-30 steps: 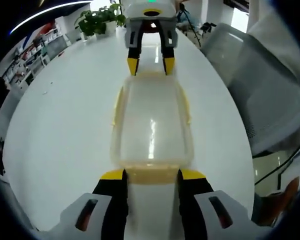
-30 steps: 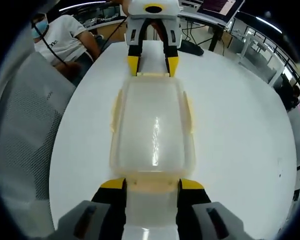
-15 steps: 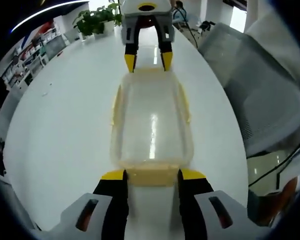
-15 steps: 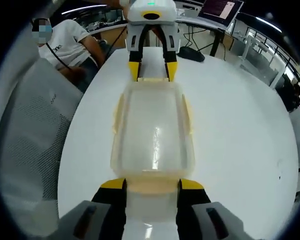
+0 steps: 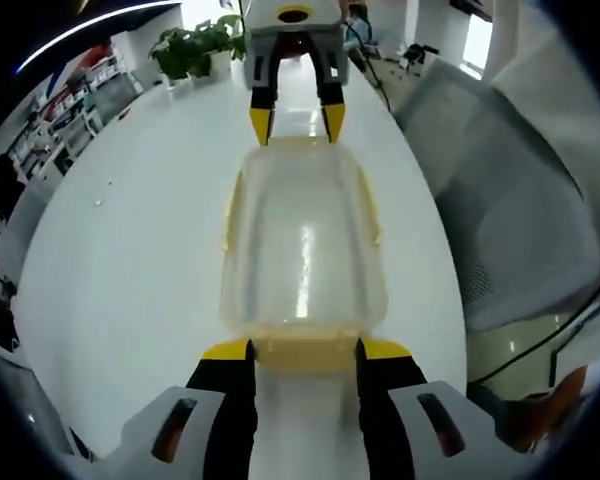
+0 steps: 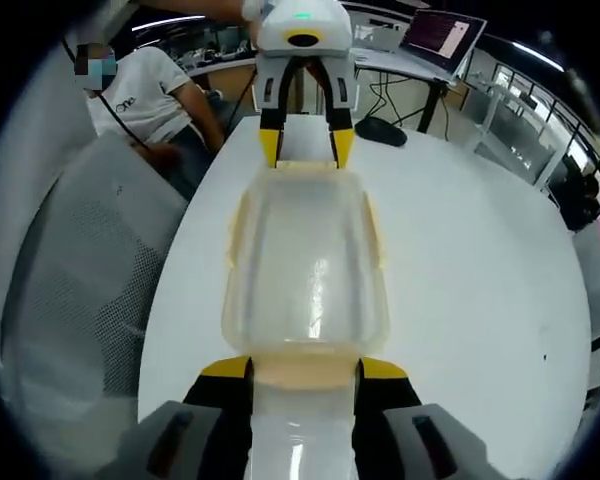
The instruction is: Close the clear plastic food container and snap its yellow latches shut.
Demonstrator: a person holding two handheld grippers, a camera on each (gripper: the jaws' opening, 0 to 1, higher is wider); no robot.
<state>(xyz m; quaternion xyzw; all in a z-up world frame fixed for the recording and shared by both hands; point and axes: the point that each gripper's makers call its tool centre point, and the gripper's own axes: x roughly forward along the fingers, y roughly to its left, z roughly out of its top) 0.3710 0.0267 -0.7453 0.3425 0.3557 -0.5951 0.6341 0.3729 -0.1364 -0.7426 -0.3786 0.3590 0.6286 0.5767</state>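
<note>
Container (image 5: pixel 305 245) of clear plastic lies with lid on and nothing inside, on the white surface (image 5: pixel 130 260) between our two tools. The left hand-held gripper (image 5: pixel 303 350) and the right hand-held gripper (image 6: pixel 303 370) each stand spread around one end's yellow latch (image 5: pixel 302 349), we judge to press both ends closed together. Side latches seem still unfastened.

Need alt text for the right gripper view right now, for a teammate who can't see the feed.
A clear plastic food container with its lid on lies lengthwise on a white table, each end between an open gripper's yellow-tipped jaws: the right gripper at its near-end yellow latch, the left gripper at the far end. A seated person and a mesh chair are on the left.
</note>
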